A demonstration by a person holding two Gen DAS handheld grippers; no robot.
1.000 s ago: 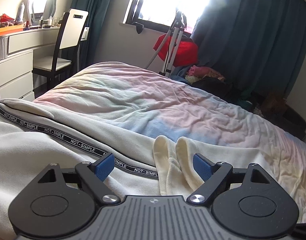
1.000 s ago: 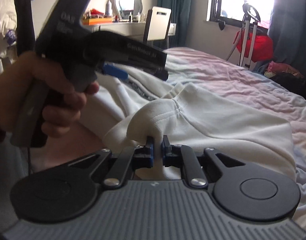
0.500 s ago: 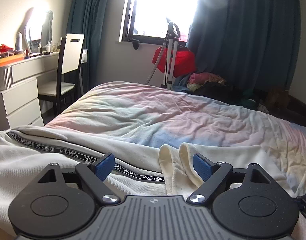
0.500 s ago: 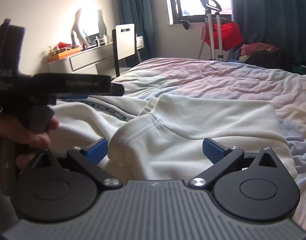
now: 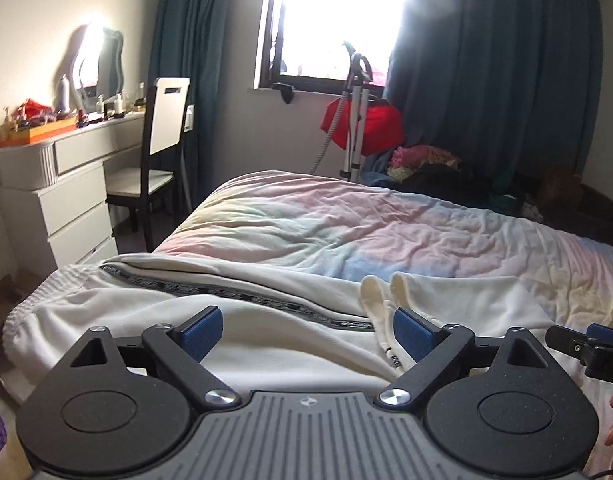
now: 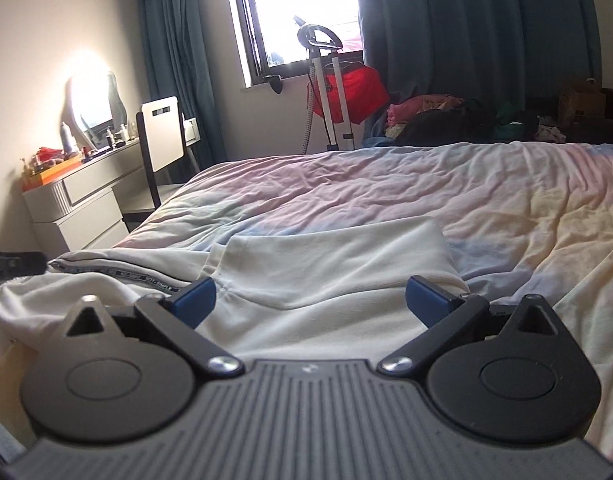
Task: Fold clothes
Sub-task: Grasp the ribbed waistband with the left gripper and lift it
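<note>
Since a second ago the right gripper (image 6: 310, 296) has let go of the bunched fold of the cream-white cotton garment with a black lettered stripe (image 6: 330, 268) and now stands with jaws spread wide and empty. The left gripper (image 5: 306, 330) stays spread apart too, holding nothing. The garment lies on the pastel pink-and-blue rumpled bed (image 6: 406, 188), under both grippers.

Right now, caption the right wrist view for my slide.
Open right hand-held gripper above a cream garment on the bed.
</note>
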